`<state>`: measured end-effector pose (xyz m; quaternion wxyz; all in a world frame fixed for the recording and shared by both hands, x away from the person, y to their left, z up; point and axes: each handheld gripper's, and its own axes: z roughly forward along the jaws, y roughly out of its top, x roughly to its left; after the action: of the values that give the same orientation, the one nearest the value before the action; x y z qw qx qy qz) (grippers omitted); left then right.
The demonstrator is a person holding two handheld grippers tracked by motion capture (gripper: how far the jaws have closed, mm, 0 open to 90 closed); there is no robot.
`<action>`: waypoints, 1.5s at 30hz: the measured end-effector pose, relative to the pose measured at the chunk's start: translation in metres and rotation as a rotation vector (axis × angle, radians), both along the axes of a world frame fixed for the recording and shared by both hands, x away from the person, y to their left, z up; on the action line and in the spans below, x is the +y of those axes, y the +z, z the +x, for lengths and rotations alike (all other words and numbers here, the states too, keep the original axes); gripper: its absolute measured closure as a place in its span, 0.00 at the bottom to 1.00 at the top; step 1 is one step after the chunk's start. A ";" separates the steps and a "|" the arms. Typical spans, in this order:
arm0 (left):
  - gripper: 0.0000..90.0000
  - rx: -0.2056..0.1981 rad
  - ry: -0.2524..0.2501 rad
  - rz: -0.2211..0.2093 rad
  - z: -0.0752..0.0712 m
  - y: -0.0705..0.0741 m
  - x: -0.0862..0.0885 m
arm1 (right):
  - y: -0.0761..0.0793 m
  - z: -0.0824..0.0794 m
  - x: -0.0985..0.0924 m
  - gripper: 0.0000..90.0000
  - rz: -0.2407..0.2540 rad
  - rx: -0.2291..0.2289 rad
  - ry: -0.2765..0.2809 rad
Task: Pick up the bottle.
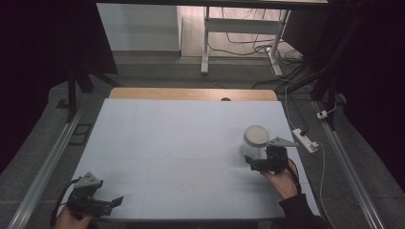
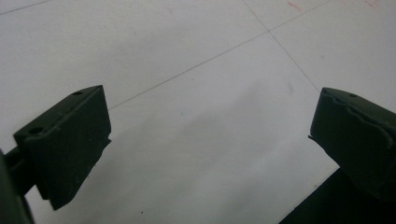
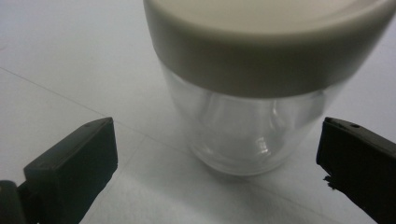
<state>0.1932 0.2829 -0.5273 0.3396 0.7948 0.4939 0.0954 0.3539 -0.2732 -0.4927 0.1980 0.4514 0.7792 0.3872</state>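
Reaching for the jar (image 1: 255, 141), upright on the right side of the counter (image 1: 181, 157), right tool (image 1: 265, 163) sits just near of it, jaws apart, not touching glass. Jar lies straight ahead between the jaws in the right gripper view, lid (image 3: 266, 42) on. Left tool (image 1: 98, 203) idle at near-left, jaws apart, well away.
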 end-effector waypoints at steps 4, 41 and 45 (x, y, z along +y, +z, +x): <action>0.00 0.002 -0.002 0.001 0.000 0.000 0.000 | 0.001 0.007 0.001 0.00 -0.009 -0.018 -0.006; 0.00 0.010 -0.016 0.014 0.001 -0.001 -0.002 | 0.002 0.035 0.010 0.07 -0.026 -0.044 -0.022; 0.00 0.009 -0.016 0.014 0.001 -0.001 -0.002 | 0.003 0.034 0.010 0.07 -0.033 -0.045 -0.021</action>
<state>0.1943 0.2809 -0.5279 0.3324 0.8016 0.4882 0.0927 0.3880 -0.2636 -0.4899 0.2271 0.4474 0.7760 0.3823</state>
